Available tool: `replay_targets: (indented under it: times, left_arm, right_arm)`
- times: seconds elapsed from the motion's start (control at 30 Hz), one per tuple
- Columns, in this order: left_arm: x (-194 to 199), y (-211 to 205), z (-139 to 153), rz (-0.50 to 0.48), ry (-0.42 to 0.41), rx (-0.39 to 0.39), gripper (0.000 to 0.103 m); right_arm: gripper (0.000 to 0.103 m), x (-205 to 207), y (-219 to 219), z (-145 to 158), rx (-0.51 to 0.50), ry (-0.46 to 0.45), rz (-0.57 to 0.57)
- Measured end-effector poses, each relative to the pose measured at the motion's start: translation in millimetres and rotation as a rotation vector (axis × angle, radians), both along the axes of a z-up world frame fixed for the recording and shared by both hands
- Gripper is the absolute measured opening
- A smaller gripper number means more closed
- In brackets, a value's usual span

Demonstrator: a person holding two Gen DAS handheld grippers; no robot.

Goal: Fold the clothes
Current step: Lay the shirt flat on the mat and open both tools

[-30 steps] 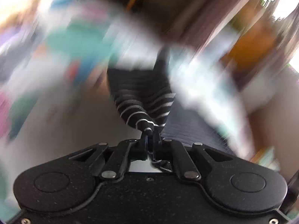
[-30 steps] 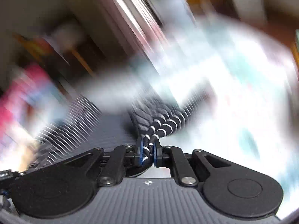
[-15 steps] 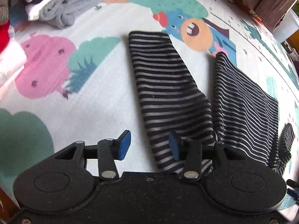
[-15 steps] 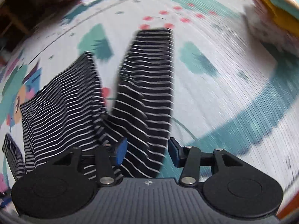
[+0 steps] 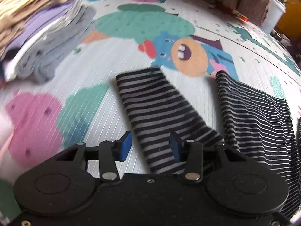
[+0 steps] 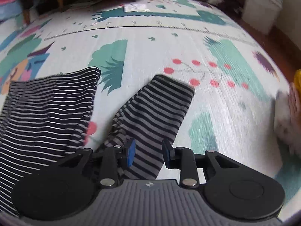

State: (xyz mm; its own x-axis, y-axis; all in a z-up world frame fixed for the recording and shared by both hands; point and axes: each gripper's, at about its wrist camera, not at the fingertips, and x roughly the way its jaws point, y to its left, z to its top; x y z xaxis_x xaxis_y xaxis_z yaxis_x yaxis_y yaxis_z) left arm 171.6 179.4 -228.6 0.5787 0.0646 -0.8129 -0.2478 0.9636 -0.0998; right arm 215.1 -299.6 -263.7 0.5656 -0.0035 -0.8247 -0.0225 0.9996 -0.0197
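A black striped long-sleeved top lies spread on the patterned play mat. In the left wrist view its left sleeve [image 5: 156, 109] runs from my left gripper [image 5: 150, 146] away up the mat, with the body [image 5: 254, 116] to the right. My left gripper is open, its jaws either side of the sleeve near the shoulder. In the right wrist view the other sleeve [image 6: 156, 116] lies under my open right gripper [image 6: 149, 153], and the body [image 6: 43, 109] is to the left.
A stack of folded clothes [image 5: 41, 37] sits at the far left of the mat [image 5: 105, 60]. A yellow and white pile [image 6: 289, 111] lies at the right edge. Furniture legs, a curtain and a white pot [image 5: 272, 15] stand beyond the mat's far edge.
A second ago both grippers were shut on the striped fabric and swinging it. They have let go, opened, and the top now lies flat with both sleeves spread; both grippers have drawn back slightly.
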Motion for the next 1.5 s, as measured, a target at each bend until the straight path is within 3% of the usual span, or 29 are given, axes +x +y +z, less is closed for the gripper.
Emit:
replay_targets:
  times: [0.07, 0.23, 0.53, 0.63, 0.9, 1.03, 1.2, 1.3, 1.4, 1.47, 1.5]
  left_arm:
    - [9.2, -2.5, -0.9, -0.02, -0.022, 0.046, 0.041]
    - [29.3, -7.4, -12.8, -0.071, -0.037, 0.056, 0.04]
    - [38.1, -11.5, -38.3, -0.083, -0.014, 0.076, 0.039]
    - [32.8, -5.9, -37.5, -0.037, 0.011, 0.115, 0.039]
    - [-0.3, 30.3, -39.6, 0.146, 0.096, 0.185, 0.04]
    - [-15.6, 35.9, -29.4, 0.19, 0.062, 0.116, 0.036]
    - [-10.4, 41.5, -27.7, 0.238, -0.01, -0.128, 0.041]
    - [0.3, 44.5, -30.2, 0.259, -0.012, -0.143, 0.041]
    - [3.7, 46.4, -31.9, 0.279, -0.012, -0.149, 0.04]
    - [5.9, 47.6, -33.0, 0.292, -0.011, -0.152, 0.04]
    - [7.1, 48.2, -33.5, 0.299, -0.011, -0.154, 0.037]
  right_arm:
    - [0.031, 9.7, -3.2, -4.7, -0.017, -0.022, 0.037]
    - [0.031, 31.0, -11.7, -24.1, -0.034, -0.033, 0.083]
    - [0.027, 31.8, -24.5, -49.3, 0.031, -0.047, 0.02]
    - [0.027, 29.3, -25.2, -49.4, -0.022, -0.043, 0.003]
    - [0.031, -6.0, -71.9, -48.2, -0.106, 0.003, -0.213]
    - [0.031, -15.4, -78.5, -44.2, -0.113, 0.016, -0.256]
    - [0.035, -7.7, -91.7, -37.7, 0.157, -0.057, -0.35]
    - [0.038, 8.8, -95.8, -37.8, 0.278, -0.085, -0.363]
    - [0.037, 29.1, -91.2, -41.9, 0.295, -0.063, -0.328]
    - [0.026, 36.4, -85.0, -45.2, 0.287, -0.046, -0.317]
    - [0.007, 37.7, -79.8, -46.3, 0.271, -0.041, -0.311]
